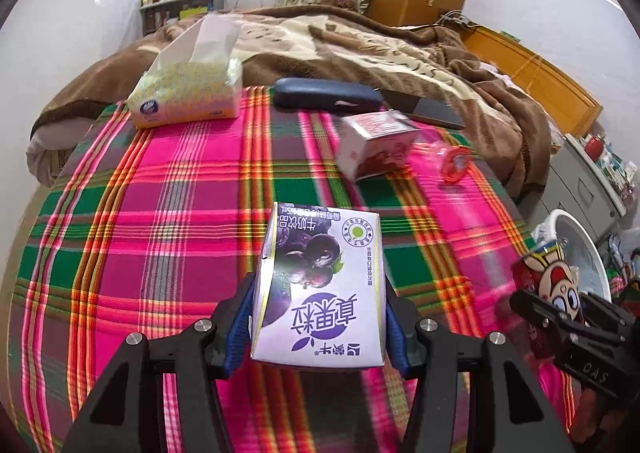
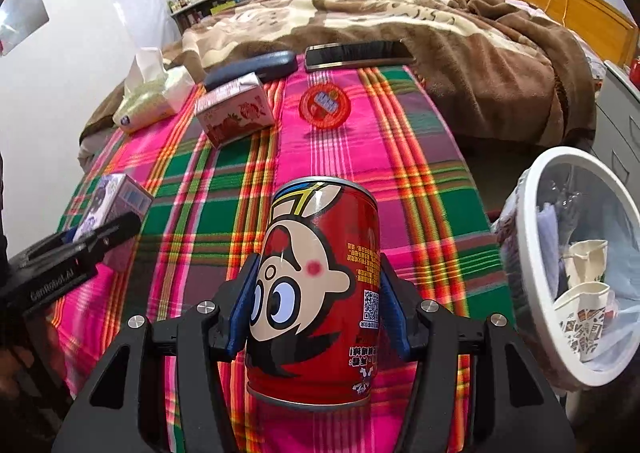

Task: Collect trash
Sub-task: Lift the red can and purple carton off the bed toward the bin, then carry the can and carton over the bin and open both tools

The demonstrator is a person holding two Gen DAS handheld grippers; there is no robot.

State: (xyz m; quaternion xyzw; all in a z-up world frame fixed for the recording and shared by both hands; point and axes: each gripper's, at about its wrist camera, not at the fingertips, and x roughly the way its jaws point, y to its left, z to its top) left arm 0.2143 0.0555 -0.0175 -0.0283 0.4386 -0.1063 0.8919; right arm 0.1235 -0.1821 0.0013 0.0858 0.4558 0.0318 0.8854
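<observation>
A purple-and-white blueberry milk carton [image 1: 320, 273] is clamped between the blue pads of my left gripper [image 1: 318, 293], a little above the plaid cloth [image 1: 160, 233]. My right gripper [image 2: 316, 281] is shut on a red drink can [image 2: 320, 253] with a cartoon face, also held just above the cloth. In the right wrist view the left gripper [image 2: 108, 229] and its carton [image 2: 116, 193] show at far left. In the left wrist view the right gripper [image 1: 560, 313] and the can [image 1: 548, 273] show at lower right.
A pink strawberry carton [image 2: 234, 113] and a round red jelly cup [image 2: 325, 107] lie farther back on the cloth. Behind them are a tissue pack [image 1: 188, 93], a dark glasses case [image 1: 324, 95] and a phone [image 2: 358, 53]. A white bin [image 2: 568, 156] holding paper cups stands to the right; a bed lies beyond.
</observation>
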